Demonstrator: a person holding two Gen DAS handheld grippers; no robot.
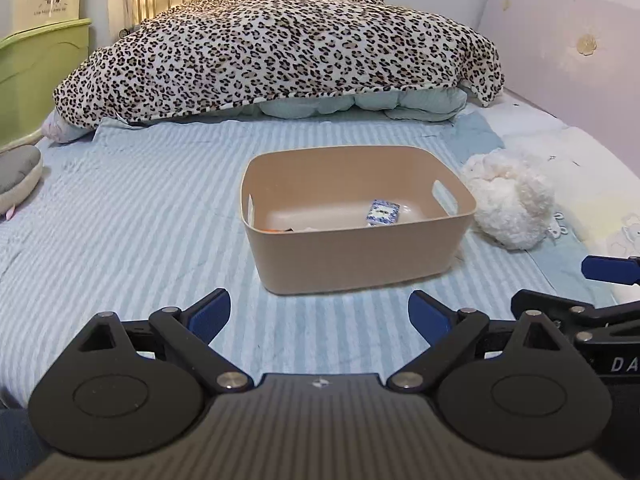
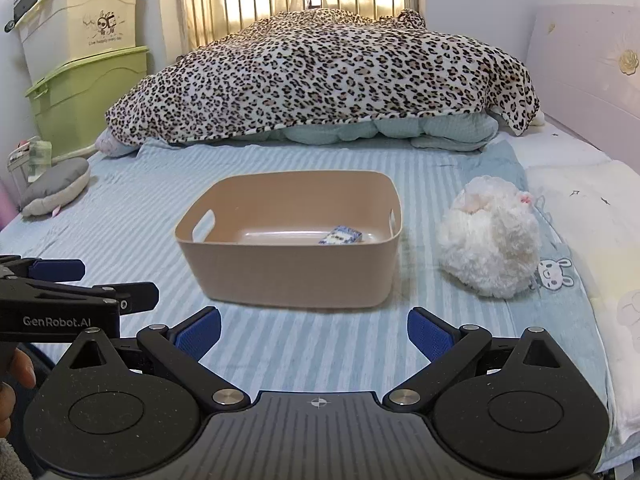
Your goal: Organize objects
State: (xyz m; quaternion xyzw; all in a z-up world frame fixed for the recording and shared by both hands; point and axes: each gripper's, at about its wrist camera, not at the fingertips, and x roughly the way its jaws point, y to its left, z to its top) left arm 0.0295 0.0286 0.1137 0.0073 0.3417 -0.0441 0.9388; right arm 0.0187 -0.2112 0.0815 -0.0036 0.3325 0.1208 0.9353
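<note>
The white fluffy toy [image 2: 490, 236] lies ahead, right of the tan bin [image 2: 288, 240], nearer the right gripper [image 2: 314, 334]. Both grippers' fingers are spread and hold nothing; the left gripper [image 1: 320, 316] faces the bin.

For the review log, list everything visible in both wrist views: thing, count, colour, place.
storage bin: one, tan, centre of the bed, open top
small box: one, blue and white patterned, inside the bin toward its right side
plush toy: one, white and fluffy, on the bed right of the bin, apart from it
blanket: one, leopard print, heaped over pale blue bedding at the far end
bed sheet: one, blue and white striped, under everything
cushion: one, grey, left edge of the bed
storage boxes: two stacked, cream over green, left of the bed
left gripper: black with blue pads, open, holding nothing
right gripper: black with blue pads, open, holding nothing
</note>
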